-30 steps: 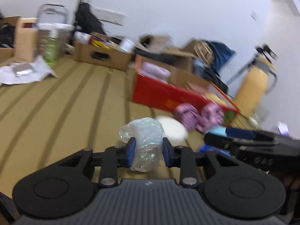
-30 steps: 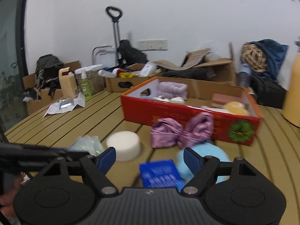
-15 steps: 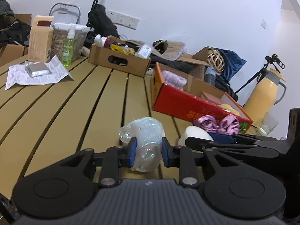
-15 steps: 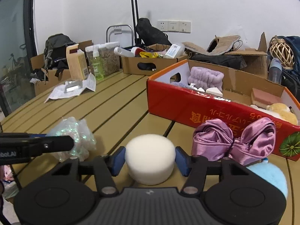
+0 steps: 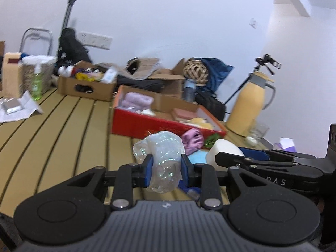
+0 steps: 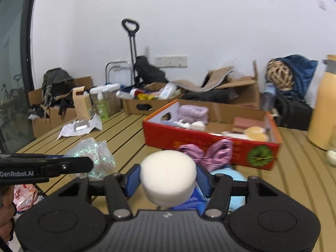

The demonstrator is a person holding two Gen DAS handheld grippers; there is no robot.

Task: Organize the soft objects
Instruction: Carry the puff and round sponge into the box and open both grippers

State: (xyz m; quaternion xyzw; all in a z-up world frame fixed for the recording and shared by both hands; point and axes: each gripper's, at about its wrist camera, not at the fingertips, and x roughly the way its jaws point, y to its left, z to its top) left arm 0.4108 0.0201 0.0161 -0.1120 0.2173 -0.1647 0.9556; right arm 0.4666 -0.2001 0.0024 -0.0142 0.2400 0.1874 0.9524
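My left gripper [image 5: 166, 169] is shut on a crumpled iridescent plastic bag [image 5: 162, 151] and holds it above the slatted table. My right gripper [image 6: 168, 180] is shut on a round white sponge [image 6: 168, 176], lifted off the table. The sponge also shows in the left wrist view [image 5: 222, 150], and the bag in the right wrist view [image 6: 94, 157]. A pink satin bow [image 6: 208, 153] and a light blue soft item [image 6: 229, 176] lie in front of the red box [image 6: 201, 145], which holds a purple towel [image 6: 193, 113] and other soft things.
A cardboard box [image 5: 86, 86] of bottles stands at the back. A green spray bottle [image 5: 36, 84], a carton [image 5: 11, 75] and a paper sheet [image 5: 16, 109] are at the back left. A yellow thermos [image 5: 247, 107] stands right of the red box.
Both grippers have risen with their loads. The right gripper closed on the white sponge and lifted it off the table; the left holds the bag higher and nearer the red box.
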